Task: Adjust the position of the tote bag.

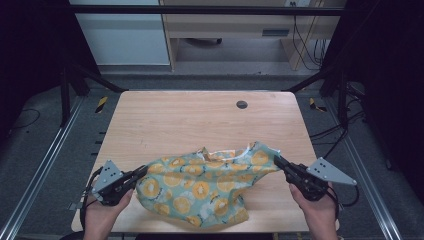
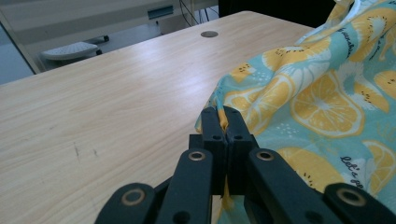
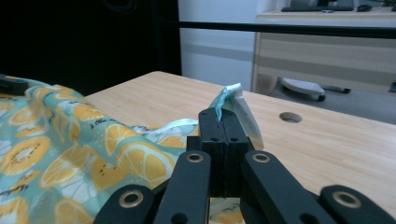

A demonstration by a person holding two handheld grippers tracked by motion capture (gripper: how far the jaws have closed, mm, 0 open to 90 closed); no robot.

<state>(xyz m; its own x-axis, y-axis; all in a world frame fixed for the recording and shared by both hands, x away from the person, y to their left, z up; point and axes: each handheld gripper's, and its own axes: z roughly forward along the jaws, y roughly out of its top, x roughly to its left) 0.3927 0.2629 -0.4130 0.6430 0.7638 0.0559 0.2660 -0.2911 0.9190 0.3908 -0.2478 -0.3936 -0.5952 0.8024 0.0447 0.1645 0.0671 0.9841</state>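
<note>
A teal cloth (image 1: 205, 182) printed with orange slices lies crumpled on the near half of the wooden table (image 1: 200, 120). My left gripper (image 1: 144, 171) is shut on the cloth's left edge, and the pinched fabric (image 2: 224, 122) shows between its jaws in the left gripper view (image 2: 219, 115). At the cloth's right corner my right gripper (image 1: 278, 161) is shut on it too; a pale fold (image 3: 236, 105) sticks up past its tips (image 3: 218, 115). The cloth (image 3: 65, 140) sags between the two grippers.
A round cable hole (image 1: 242, 104) sits in the table's far right part. Metal rails (image 1: 40, 170) run along both sides of the table, with cables on the floor at the right (image 1: 330, 132). A cabinet and desk (image 1: 225, 30) stand beyond the far edge.
</note>
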